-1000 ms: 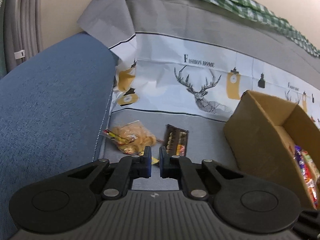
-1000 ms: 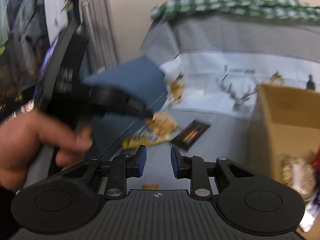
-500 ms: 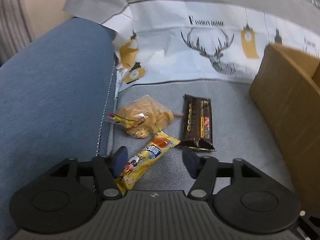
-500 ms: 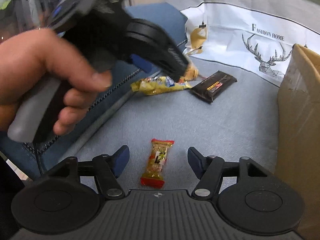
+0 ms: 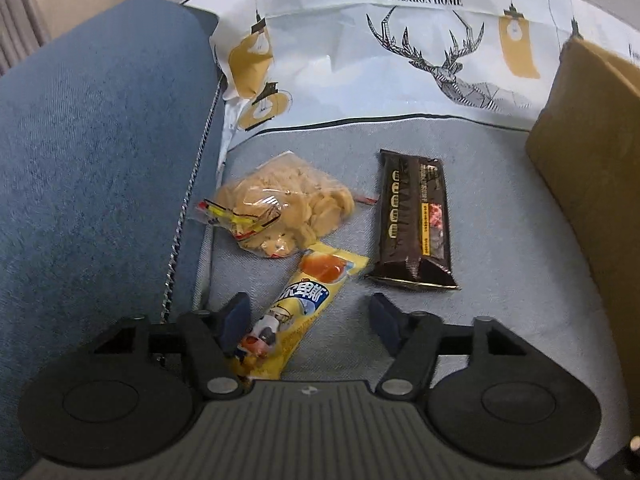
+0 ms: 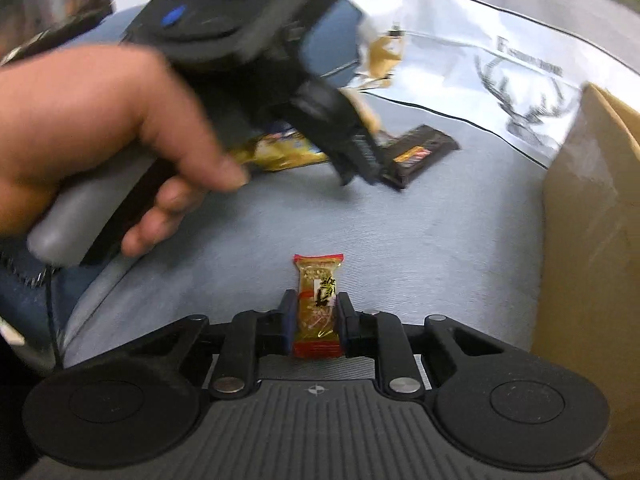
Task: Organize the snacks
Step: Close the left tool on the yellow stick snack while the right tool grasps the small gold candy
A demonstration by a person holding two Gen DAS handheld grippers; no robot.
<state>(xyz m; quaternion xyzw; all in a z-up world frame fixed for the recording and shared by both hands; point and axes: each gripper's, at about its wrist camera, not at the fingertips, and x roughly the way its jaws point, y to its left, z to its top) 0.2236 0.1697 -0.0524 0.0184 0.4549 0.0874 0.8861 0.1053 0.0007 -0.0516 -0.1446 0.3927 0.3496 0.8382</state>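
Right gripper (image 6: 314,322): jaws were closing, blue pads pressed against both sides of a small gold candy bar in a clear wrapper with red ends (image 6: 319,300), which lay on the grey seat cover (image 6: 440,248).
Left gripper (image 5: 310,316): jaws stood apart and were narrowing, with a long yellow snack packet (image 5: 298,308) lying aslant between them; its left pad (image 5: 236,316) looked just beside the packet, contact unclear.
Person's hand (image 6: 108,132): wrapped round the left gripper's grey handle.
Clear bag of pale round biscuits (image 5: 282,210): just beyond the yellow packet, touching its far end.
Dark brown chocolate bar wrapper (image 5: 414,220): right of the yellow packet.
Brown cardboard box (image 5: 588,152): well right of the yellow packet.
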